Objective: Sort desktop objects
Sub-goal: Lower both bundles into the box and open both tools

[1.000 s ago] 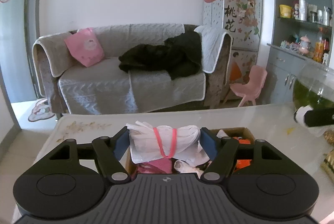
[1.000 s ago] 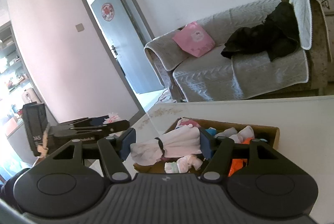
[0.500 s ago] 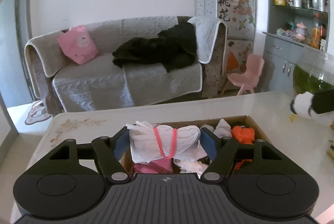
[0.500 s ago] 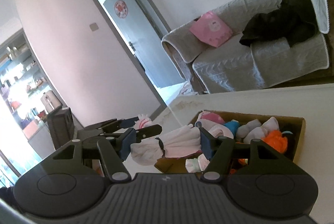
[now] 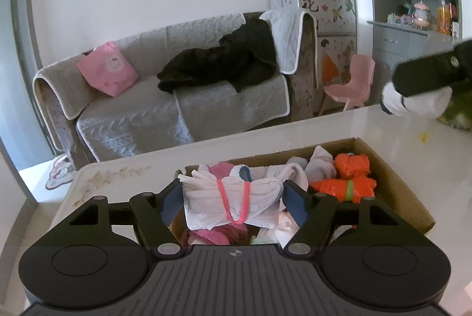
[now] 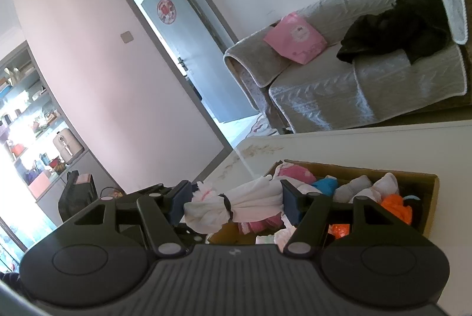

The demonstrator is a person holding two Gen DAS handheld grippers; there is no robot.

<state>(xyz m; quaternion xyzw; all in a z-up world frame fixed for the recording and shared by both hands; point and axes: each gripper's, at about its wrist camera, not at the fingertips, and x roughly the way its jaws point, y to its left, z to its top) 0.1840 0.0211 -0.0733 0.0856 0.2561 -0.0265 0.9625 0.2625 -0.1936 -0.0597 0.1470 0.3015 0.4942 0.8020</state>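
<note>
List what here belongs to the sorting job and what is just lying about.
Part of the job:
- white bundle with pink band, held in left gripper
- white bundle with black band, held in right gripper
- cardboard box
- orange bundles in the box

Lying about:
- sofa
- pink cushion
- black coat
- pink chair

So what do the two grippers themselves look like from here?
Both match: the left gripper and right gripper each have a black ribbed body with a small round logo, two round recessed discs, black linkage arms with silver pivot pins, and blue finger pads. No cables, hands or sleeves show in either view.
</note>
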